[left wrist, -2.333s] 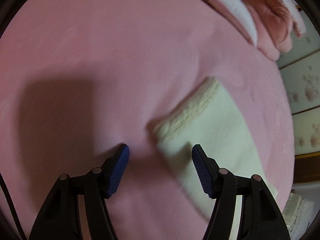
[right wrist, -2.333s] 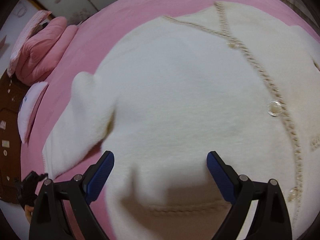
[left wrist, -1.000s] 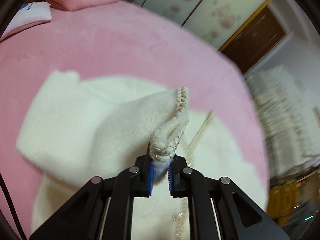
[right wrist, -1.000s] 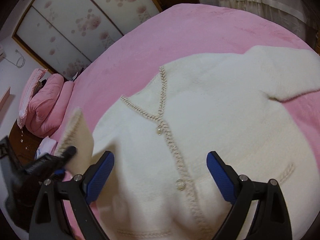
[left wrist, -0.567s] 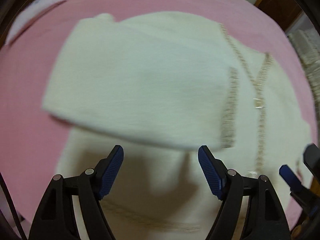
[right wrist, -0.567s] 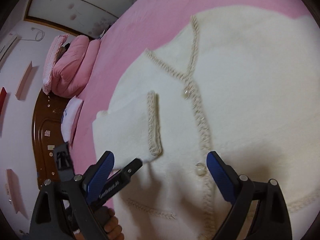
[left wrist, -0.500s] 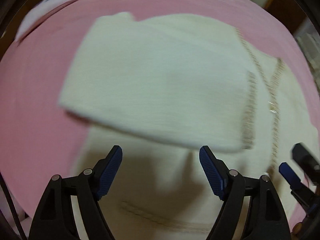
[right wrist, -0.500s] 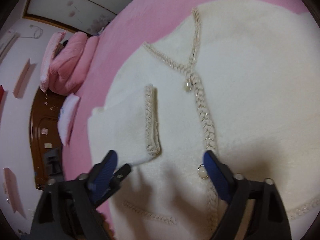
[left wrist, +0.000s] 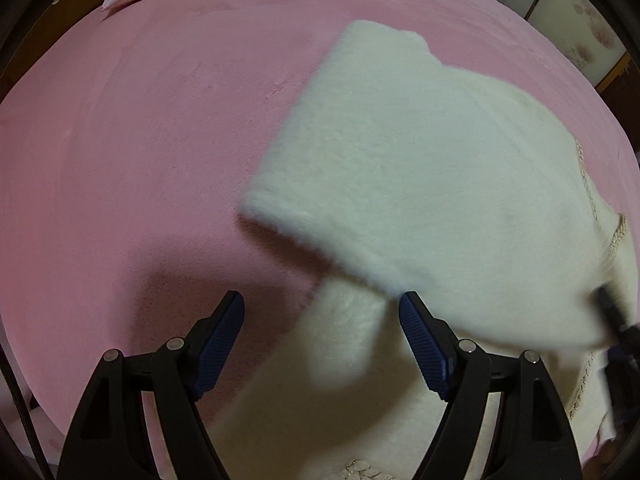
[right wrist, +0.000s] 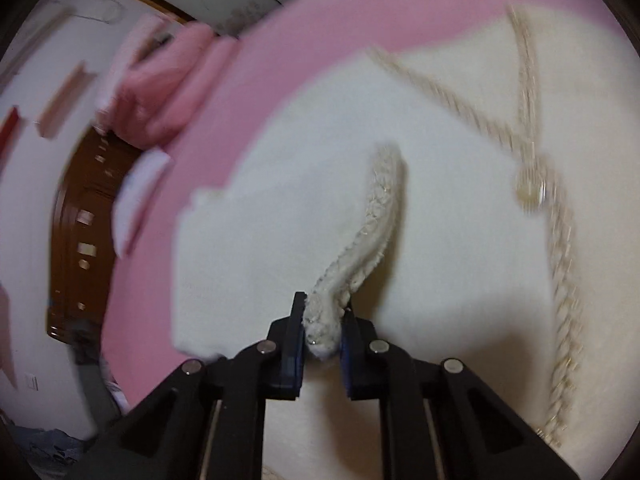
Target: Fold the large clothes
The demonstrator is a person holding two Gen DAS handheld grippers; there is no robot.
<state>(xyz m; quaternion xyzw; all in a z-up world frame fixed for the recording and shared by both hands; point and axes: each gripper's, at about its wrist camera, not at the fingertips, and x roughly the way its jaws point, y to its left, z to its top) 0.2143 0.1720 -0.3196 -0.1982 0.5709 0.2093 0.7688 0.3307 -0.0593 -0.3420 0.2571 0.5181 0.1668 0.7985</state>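
The right tongs (right wrist: 322, 334) have just been closing, and their blue pads now pinch the braided cuff (right wrist: 376, 216) of the folded-over sleeve (right wrist: 304, 184) of a cream cardigan (right wrist: 460, 320). The cuff rises from between the pads and curves away over the cardigan's front. Beside the cuff, toward the garment's opening, the braided trim (right wrist: 560, 264) runs along the edge and splits into a V at the neckline, with a round button (right wrist: 530, 192) where the lines meet.

The left tongs (left wrist: 322, 340) stand spread wide, nothing pressed between the pads. They hover above the cardigan's side edge: one pad is over the pink bed cover (left wrist: 140, 160), the other at the lower edge of the sleeve, whether touching it I cannot tell. In the left wrist view the sleeve lies as a broad cream band across the cardigan's body, and a dark tip of the right tongs shows at the cardigan's far side.

The cardigan lies spread on the bed. Beyond it, away from the cardigan's neckline, sit a pink folded quilt (right wrist: 160, 92) and a white pillow (right wrist: 138, 192), with a brown wooden headboard (right wrist: 76, 248) behind them.
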